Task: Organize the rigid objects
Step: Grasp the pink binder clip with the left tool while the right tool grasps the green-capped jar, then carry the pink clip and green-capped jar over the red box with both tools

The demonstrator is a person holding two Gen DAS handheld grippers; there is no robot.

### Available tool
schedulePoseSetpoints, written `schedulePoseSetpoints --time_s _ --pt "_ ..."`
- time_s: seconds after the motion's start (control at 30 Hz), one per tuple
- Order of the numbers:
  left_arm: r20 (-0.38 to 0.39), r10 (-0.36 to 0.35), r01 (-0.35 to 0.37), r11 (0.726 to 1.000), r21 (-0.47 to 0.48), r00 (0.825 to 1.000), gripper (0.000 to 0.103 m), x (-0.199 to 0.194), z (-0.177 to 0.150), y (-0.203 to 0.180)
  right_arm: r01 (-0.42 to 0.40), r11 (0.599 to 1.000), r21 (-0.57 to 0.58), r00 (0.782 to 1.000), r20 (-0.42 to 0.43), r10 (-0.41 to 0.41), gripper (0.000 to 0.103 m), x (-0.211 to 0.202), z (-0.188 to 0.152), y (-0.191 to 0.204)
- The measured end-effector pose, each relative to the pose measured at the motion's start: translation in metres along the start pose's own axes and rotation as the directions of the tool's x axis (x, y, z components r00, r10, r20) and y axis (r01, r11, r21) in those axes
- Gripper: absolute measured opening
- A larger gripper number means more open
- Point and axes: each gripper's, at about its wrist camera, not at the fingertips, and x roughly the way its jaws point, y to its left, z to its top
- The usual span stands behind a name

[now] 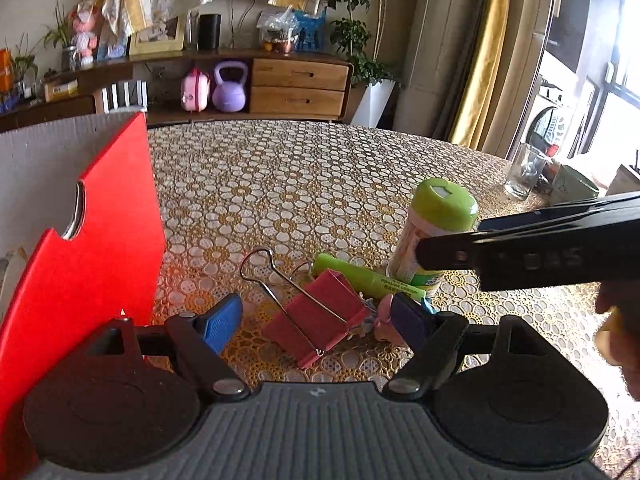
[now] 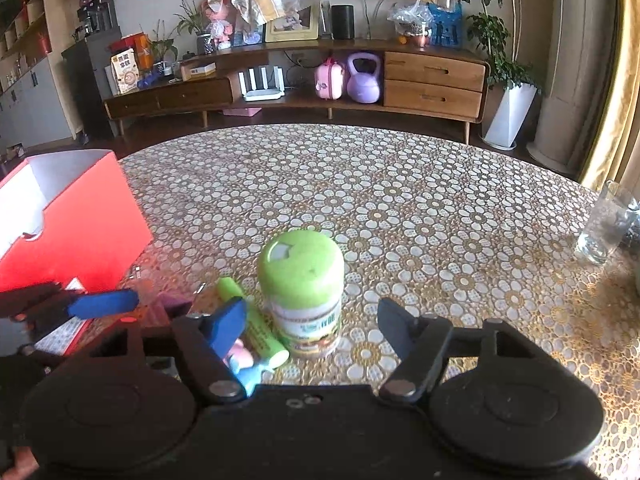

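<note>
Both claws are hanging open and empty, the left gripper (image 1: 316, 322) straddling the clip (image 1: 320, 318) and the right gripper (image 2: 312, 324) framing the bottle (image 2: 302, 300), likely for boxing in the red box (image 2: 80, 224).

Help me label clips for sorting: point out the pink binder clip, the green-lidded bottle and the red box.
pink binder clip (image 1: 320, 316), left wrist view, on its pink body.
green-lidded bottle (image 2: 301, 268), right wrist view, on the lid's top.
red box (image 2: 86, 224), right wrist view, on its red side wall.
</note>
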Motion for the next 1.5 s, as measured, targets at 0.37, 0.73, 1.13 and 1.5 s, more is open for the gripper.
schedulePoseSetpoints --time_s 0.37,0.73,1.13,1.5 --pt "-0.004 -0.077 0.077 0.997 -0.006 0.997 0.062 0.003 0.002 0.006 0.016 1.0 0.006 1.0 -0.012 -0.016 0.045 0.02 0.001 0.006" --pt "0.004 -0.08 0.08 0.997 0.013 0.997 0.051 -0.005 0.0 0.007 0.058 0.998 -0.003 0.998 0.015 -0.058 0.042 0.009 -0.002 0.01" --pt "0.004 -0.073 0.072 0.997 0.013 0.997 0.051 -0.03 0.002 -0.001 0.043 0.999 0.02 0.999 0.023 -0.044 0.042 -0.045 -0.016 0.012" --pt "0.013 -0.065 0.065 0.998 0.021 0.998 0.051 -0.075 0.007 -0.013 0.027 0.999 0.031 0.999 0.024 -0.027 0.042 -0.102 -0.021 0.028"
